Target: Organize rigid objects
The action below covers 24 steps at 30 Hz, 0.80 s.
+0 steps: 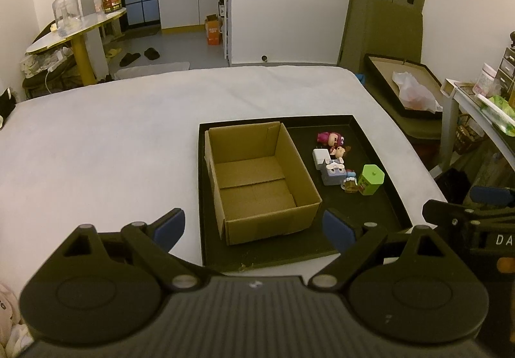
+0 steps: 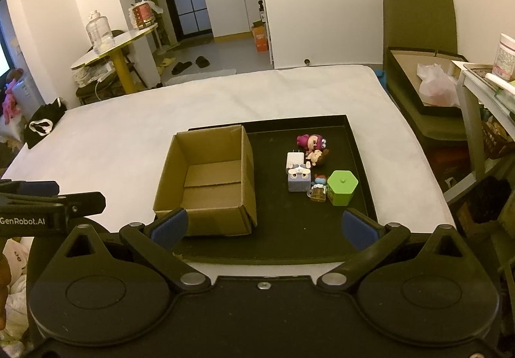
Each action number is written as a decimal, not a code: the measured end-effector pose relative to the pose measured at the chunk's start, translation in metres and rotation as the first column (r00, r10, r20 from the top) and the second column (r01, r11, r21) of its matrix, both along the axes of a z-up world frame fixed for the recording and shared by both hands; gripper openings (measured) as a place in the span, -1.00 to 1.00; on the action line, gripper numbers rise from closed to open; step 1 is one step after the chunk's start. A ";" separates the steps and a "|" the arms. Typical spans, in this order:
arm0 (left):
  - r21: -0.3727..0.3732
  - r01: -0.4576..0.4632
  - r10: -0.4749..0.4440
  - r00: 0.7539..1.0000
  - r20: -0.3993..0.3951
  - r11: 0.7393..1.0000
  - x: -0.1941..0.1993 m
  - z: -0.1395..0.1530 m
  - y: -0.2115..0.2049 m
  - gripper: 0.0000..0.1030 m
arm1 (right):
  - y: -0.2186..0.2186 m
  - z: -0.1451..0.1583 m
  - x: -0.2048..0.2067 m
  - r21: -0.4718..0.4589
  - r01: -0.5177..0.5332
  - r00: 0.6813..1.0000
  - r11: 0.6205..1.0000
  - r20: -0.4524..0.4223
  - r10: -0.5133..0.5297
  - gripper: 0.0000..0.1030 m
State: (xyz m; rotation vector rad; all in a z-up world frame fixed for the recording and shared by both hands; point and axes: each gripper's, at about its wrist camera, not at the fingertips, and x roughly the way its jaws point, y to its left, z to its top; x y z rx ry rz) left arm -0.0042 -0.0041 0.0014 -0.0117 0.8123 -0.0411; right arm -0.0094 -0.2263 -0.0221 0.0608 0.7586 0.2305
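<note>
An open, empty cardboard box (image 1: 257,177) (image 2: 209,177) stands in the left half of a black tray (image 1: 379,213) (image 2: 322,239) on the white bed. To its right lie small items: a pink figurine (image 1: 330,138) (image 2: 310,141), a brown-haired doll (image 2: 317,156), a white charger (image 1: 322,155) (image 2: 294,160), a grey cube toy (image 1: 334,174) (image 2: 299,181), a tiny glass mug (image 2: 317,193) and a green hexagonal jar (image 1: 371,179) (image 2: 341,187). My left gripper (image 1: 254,229) is open in front of the box. My right gripper (image 2: 264,227) is open at the tray's near edge.
The white bed (image 1: 112,139) (image 2: 112,139) extends left and beyond the tray. A black garment (image 2: 43,124) lies at the bed's left edge. A round yellow-legged table (image 1: 80,32) stands behind left, a black floor tray with a plastic bag (image 1: 415,90) at right, and a desk (image 2: 482,84) far right.
</note>
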 end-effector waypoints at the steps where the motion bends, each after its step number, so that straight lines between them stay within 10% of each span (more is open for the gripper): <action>1: 0.001 0.000 0.000 1.000 0.000 1.000 0.000 0.000 -0.001 0.79 | 0.000 0.000 0.000 0.000 0.000 1.000 1.000 0.000 0.000 1.00; 24: 0.000 0.005 -0.005 1.000 0.004 1.000 -0.002 0.002 -0.001 0.79 | -0.001 -0.002 0.002 -0.003 0.008 1.000 1.000 -0.004 -0.008 1.00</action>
